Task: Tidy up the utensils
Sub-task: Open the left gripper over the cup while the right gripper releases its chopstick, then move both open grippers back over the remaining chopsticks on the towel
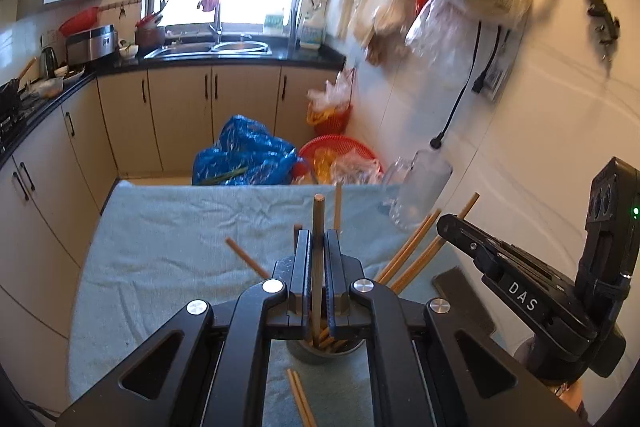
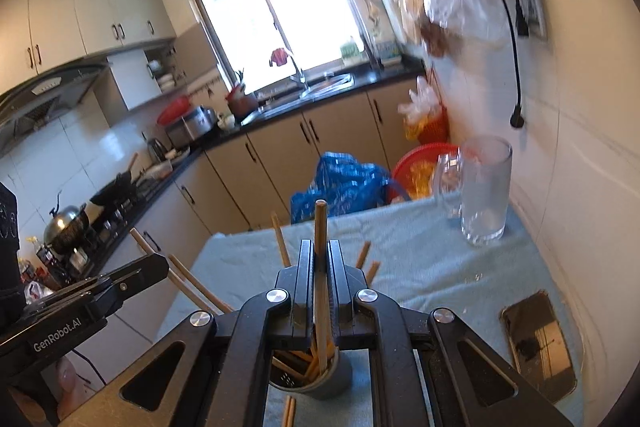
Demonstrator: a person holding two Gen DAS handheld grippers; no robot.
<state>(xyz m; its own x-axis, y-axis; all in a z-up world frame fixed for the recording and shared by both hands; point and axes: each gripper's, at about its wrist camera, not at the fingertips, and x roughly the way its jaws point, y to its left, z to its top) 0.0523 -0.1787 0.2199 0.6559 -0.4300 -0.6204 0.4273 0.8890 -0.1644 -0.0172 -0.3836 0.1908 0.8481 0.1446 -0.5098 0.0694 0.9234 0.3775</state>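
A chopstick (image 1: 319,227) stands upright in the clamped left gripper (image 1: 318,247), its lower end in the cup (image 1: 320,355) of chopsticks on the blue cloth (image 1: 168,227). The right gripper (image 2: 320,259) likewise pinches a second stick (image 2: 320,227) above that cup. A glass mug (image 2: 484,191) stands near the wall.

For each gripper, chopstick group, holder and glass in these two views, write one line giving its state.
Left gripper: shut on a chopstick.
Right gripper: shut on a chopstick.
Holder: upright, holding several chopsticks.
Loose chopsticks: lying on the cloth.
Glass mug: upright, seemingly empty.
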